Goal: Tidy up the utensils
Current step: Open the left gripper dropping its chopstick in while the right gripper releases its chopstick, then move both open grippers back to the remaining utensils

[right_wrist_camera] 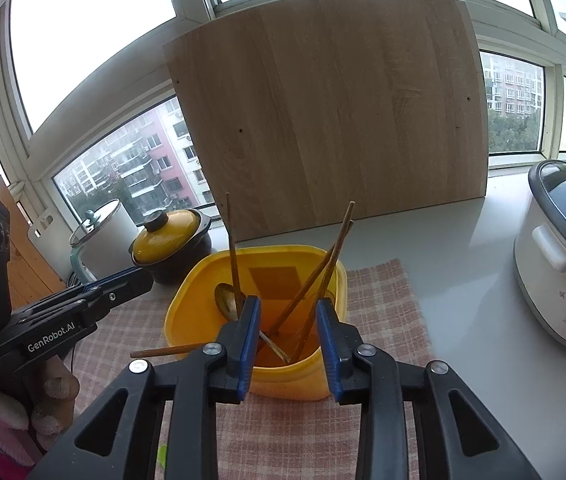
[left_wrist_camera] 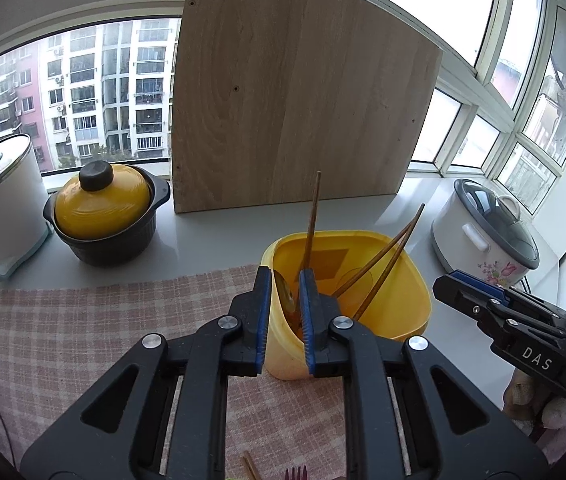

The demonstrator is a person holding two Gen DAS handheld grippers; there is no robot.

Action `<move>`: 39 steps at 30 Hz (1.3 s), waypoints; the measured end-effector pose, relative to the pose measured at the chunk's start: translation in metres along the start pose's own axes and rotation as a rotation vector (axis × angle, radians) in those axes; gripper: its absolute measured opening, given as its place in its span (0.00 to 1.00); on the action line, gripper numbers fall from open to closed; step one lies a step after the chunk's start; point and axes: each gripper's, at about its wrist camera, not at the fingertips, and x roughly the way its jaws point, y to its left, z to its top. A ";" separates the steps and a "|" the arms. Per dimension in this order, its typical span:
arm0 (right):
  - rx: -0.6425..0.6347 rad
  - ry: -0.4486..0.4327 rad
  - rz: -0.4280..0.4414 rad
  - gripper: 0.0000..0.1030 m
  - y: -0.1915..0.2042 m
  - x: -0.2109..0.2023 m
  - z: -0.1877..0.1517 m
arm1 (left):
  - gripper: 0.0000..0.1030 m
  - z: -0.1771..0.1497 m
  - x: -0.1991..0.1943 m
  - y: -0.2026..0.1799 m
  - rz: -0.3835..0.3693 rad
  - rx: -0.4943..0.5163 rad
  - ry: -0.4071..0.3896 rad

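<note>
Both grippers' jaws stand parted and empty over the yellow holder [right_wrist_camera: 257, 320] on the bench, where chopsticks [right_wrist_camera: 315, 276] and spoon [right_wrist_camera: 227, 300] lean — light, stiff, slippery — best pinched mid-shaft.

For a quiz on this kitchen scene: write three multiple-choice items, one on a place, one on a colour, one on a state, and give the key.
1. In the left wrist view, where does the yellow-lidded pot stand relative to the wooden board?
A) left of it
B) right of it
C) on top of it

2. The container holding the chopsticks is:
A) green
B) yellow
C) white

3. The right gripper is:
A) shut on a spoon
B) shut on the cloth
C) open, gripping nothing

Key: 1 A, the pot sits off the board's left edge; 2 B, its walls are plain yellow; 3 C, a clear gap shows between its jaws.
</note>
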 end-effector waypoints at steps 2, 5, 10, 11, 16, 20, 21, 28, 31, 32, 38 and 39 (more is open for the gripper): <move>0.000 -0.006 -0.006 0.39 0.001 -0.005 -0.002 | 0.12 -0.002 -0.004 0.001 0.003 0.001 -0.005; 0.000 -0.021 -0.010 0.50 0.002 -0.014 -0.005 | 0.23 -0.006 -0.012 0.001 0.006 -0.004 -0.012; -0.022 -0.036 -0.031 0.62 0.009 -0.029 -0.010 | 0.26 -0.014 -0.028 0.002 0.011 -0.012 -0.031; -0.028 -0.037 -0.036 0.68 0.011 -0.032 -0.012 | 0.26 -0.016 -0.031 0.003 0.014 -0.013 -0.033; -0.041 -0.047 -0.054 0.83 0.016 -0.046 -0.019 | 0.34 -0.028 -0.045 0.006 0.020 -0.023 -0.036; -0.046 -0.055 -0.070 0.88 0.019 -0.055 -0.025 | 0.34 -0.040 -0.054 0.009 0.025 -0.024 -0.027; -0.048 -0.056 -0.077 0.89 0.019 -0.057 -0.026 | 0.34 -0.043 -0.056 0.009 0.029 -0.021 -0.024; -0.050 -0.086 -0.118 1.00 0.021 -0.070 -0.034 | 0.34 -0.065 -0.066 0.016 0.031 -0.024 0.011; -0.059 -0.086 -0.121 1.00 0.023 -0.074 -0.036 | 0.38 -0.074 -0.069 0.020 0.033 -0.025 0.031; -0.064 -0.085 -0.123 1.00 0.023 -0.075 -0.037 | 0.43 -0.077 -0.070 0.021 0.031 -0.029 0.039; -0.086 -0.098 -0.158 1.00 0.024 -0.079 -0.047 | 0.47 -0.098 -0.072 0.031 0.039 -0.042 0.086; -0.088 -0.099 -0.159 1.00 0.023 -0.078 -0.049 | 0.47 -0.101 -0.071 0.033 0.040 -0.047 0.097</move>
